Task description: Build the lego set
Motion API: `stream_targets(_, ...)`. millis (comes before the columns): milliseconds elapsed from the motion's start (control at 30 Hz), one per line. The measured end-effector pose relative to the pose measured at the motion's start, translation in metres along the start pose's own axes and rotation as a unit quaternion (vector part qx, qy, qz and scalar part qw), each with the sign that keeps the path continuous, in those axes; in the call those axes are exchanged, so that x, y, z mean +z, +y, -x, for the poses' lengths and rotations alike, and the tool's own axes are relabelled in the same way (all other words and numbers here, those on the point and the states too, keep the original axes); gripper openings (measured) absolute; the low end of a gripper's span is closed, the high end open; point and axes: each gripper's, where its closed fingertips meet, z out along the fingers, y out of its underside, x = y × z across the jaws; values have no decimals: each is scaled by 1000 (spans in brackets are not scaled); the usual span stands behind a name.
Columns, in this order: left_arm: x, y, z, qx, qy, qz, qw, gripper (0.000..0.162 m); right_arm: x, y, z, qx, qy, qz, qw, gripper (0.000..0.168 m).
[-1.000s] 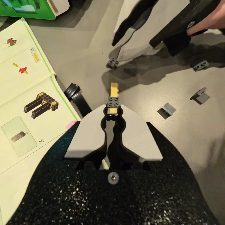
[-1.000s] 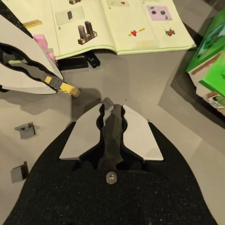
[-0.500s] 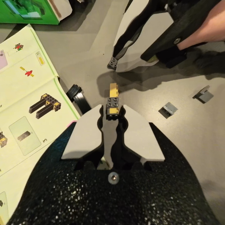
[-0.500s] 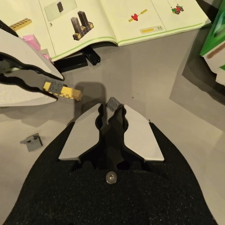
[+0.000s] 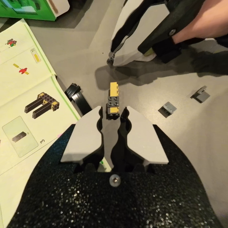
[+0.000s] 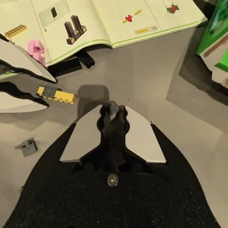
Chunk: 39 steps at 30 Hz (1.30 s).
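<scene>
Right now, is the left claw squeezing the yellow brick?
No, the left claw stands open, with gaps between both fingers and the yellow brick.

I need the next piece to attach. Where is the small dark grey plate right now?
The small dark grey plate is pinched at the right gripper tips, just right of the yellow brick lying between the left gripper's open fingers.

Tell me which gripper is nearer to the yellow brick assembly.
Left. The left gripper has its open fingers on either side of the near end of the yellow brick assembly. The right gripper, shut on a small dark grey plate, is off beyond the assembly's far end.
</scene>
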Motion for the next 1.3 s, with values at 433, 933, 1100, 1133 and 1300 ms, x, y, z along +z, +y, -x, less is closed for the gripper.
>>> stream_targets(433, 0, 0, 0, -5, 6, 1, 1000, 36, -2, -4, 7, -26, 10, -19, 999, 22)
stream_targets(933, 0, 0, -1, 1, 4, 0, 1000, 35, 5, -4, 12, 14, 29, 2, 999, 26)
stream_targets(1100, 0, 0, 0, 3, 0, -1, 1000, 36, 4, -4, 10, 1, 29, 3, 1000, 20)
stream_targets(1133, 0, 0, 0, 4, -2, -1, 1000, 36, 3, -4, 11, 3, 24, 2, 1000, 19)
stream_targets(1300, 0, 0, 0, 4, -3, -1, 1000, 36, -9, -15, 18, 0, -28, -27, 999, 19)
